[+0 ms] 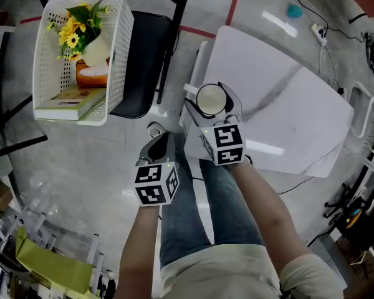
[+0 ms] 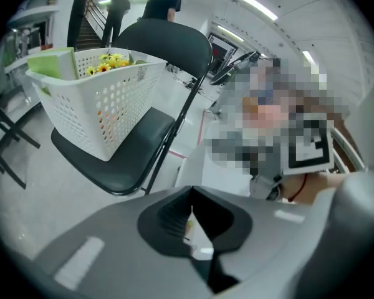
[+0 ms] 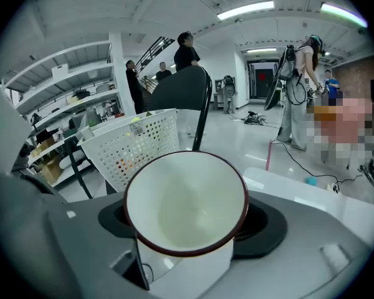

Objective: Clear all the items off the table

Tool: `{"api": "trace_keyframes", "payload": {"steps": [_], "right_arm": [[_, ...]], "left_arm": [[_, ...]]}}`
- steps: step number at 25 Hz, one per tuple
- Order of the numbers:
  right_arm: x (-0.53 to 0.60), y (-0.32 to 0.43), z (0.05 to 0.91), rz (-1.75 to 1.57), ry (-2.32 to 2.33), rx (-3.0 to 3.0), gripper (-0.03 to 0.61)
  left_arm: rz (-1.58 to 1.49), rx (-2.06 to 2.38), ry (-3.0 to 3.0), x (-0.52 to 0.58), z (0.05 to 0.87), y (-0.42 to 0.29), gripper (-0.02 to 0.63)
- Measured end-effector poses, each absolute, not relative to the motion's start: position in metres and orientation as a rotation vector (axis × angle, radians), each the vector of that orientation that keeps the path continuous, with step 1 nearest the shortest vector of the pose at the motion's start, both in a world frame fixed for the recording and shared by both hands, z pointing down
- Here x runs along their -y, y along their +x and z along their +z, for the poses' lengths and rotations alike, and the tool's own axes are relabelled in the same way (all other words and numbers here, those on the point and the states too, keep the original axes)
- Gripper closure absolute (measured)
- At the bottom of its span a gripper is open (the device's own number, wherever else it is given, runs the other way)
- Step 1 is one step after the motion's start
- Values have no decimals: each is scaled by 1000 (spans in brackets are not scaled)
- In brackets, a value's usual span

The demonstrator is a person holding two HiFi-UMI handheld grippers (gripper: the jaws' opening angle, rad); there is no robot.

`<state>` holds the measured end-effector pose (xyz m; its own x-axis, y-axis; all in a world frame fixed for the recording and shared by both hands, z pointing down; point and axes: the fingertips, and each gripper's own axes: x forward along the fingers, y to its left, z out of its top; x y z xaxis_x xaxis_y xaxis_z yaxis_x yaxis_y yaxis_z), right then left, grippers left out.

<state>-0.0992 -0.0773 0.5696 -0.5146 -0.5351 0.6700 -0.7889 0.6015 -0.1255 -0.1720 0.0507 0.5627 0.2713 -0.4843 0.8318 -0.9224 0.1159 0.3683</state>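
Observation:
A white enamel cup with a dark red rim sits upright between the jaws of my right gripper, which is shut on it at the near left edge of the white table. In the right gripper view the cup fills the middle, its empty inside facing the camera. My left gripper hangs shut and empty over the floor, left of the table; its jaws meet with nothing between them. The white basket holds yellow flowers, a book and an orange item.
The basket rests on a black folding chair, seen too in the left gripper view. Several people stand in the background of both gripper views. A cable and power strip lie on the floor beyond the table. My legs are below.

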Motion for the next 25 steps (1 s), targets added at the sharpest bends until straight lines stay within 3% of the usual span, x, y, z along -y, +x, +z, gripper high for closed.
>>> {"api": "trace_keyframes", "payload": {"steps": [25], "right_arm": [[107, -243, 613, 356, 666, 2299, 173]], "left_arm": [[447, 1461, 1355, -59, 582, -271, 604]]}}
